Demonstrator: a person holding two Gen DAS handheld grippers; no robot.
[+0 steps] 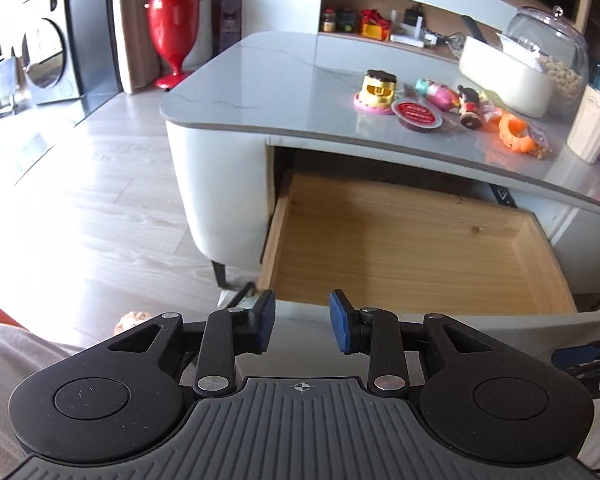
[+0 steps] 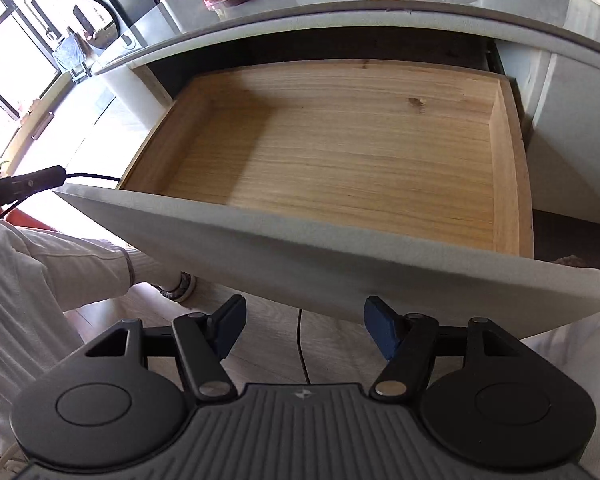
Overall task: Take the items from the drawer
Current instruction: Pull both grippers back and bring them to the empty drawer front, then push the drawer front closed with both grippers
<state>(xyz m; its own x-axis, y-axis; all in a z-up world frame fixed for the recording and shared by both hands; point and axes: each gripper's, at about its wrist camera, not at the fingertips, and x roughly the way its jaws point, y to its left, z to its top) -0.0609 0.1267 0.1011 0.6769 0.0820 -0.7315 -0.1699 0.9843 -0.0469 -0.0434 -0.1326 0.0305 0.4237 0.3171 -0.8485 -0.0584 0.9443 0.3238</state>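
Observation:
The wooden drawer [image 1: 400, 240] of the grey coffee table [image 1: 268, 80] stands pulled out, and its inside [image 2: 340, 152] shows bare wood with nothing in it. On the tabletop lie small items: a yellow toy with a dark lid [image 1: 378, 90], a red round lidded cup [image 1: 416, 114], a pink packet [image 1: 438, 94], a small doll [image 1: 469, 106] and an orange ring toy [image 1: 516, 132]. My left gripper [image 1: 302, 322] is open just in front of the drawer's front panel. My right gripper [image 2: 304, 330] is open below the drawer front [image 2: 300, 248], holding nothing.
A white box [image 1: 508, 76], a glass jar of nuts [image 1: 556, 52] and a white mug [image 1: 592, 128] stand at the table's right. A red bin [image 1: 174, 20] is on the floor behind. A person's light sleeve [image 2: 52, 272] and a black cable [image 2: 304, 352] lie near the right gripper.

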